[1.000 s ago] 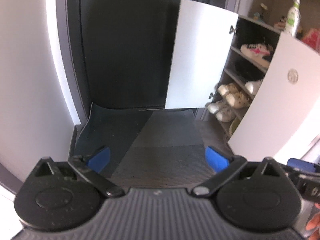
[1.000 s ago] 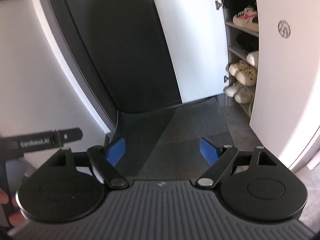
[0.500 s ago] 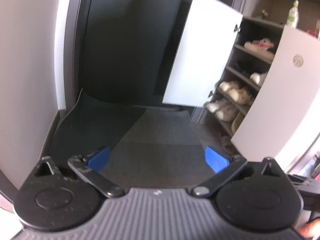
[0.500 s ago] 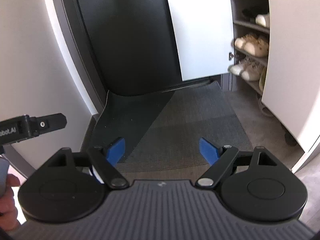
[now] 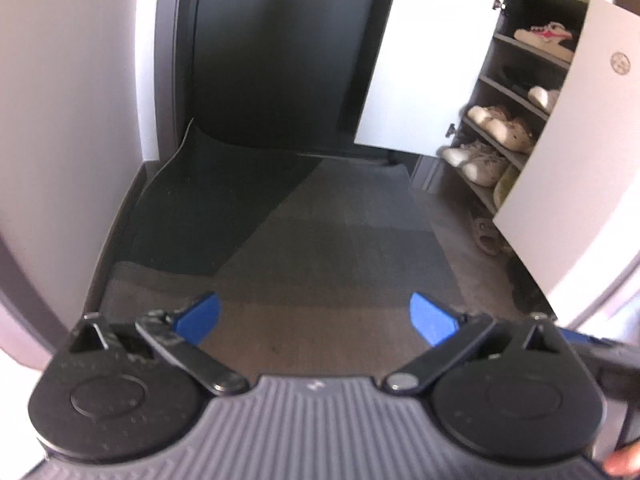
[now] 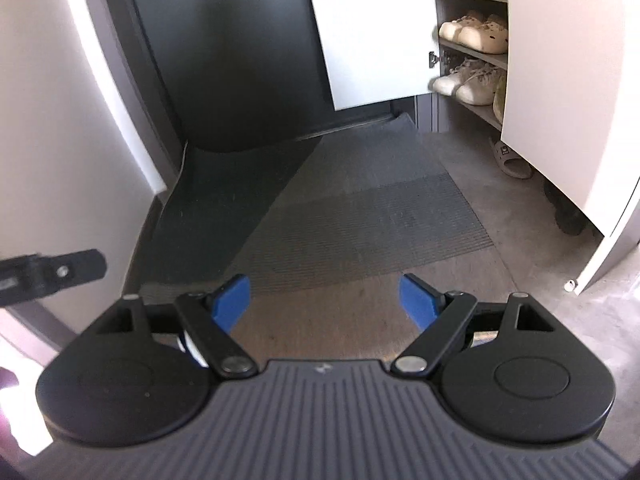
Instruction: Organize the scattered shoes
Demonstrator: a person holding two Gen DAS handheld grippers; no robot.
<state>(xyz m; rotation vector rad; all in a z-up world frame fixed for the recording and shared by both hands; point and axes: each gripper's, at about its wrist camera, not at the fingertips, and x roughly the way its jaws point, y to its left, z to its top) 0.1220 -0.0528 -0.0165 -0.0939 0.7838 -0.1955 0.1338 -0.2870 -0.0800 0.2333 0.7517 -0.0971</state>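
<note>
A: Shoes first. A tan slipper (image 6: 512,159) lies on the bare floor (image 6: 532,280), half under the nearer cabinet door (image 6: 560,80), and a dark shoe (image 6: 564,210) sits just beyond it, mostly hidden beneath that same door.

B: And inside the shoe cabinet (image 5: 516,92), the shelves are stocked: white sneakers (image 6: 468,80) low down, cream clogs (image 6: 476,34) a shelf above, a pink-and-white pair (image 5: 546,38) near the top.

A: Out from there, a ribbed grey doormat (image 6: 360,208) fills the entry, running up to the dark front door (image 5: 280,52).

B: Left hand-held gripper (image 5: 316,316): blue pads spread wide, nothing between them, over the mat's near edge.

A: Same for the right hand-held gripper (image 6: 324,300), fingers apart, empty, well short of the slipper.
</note>
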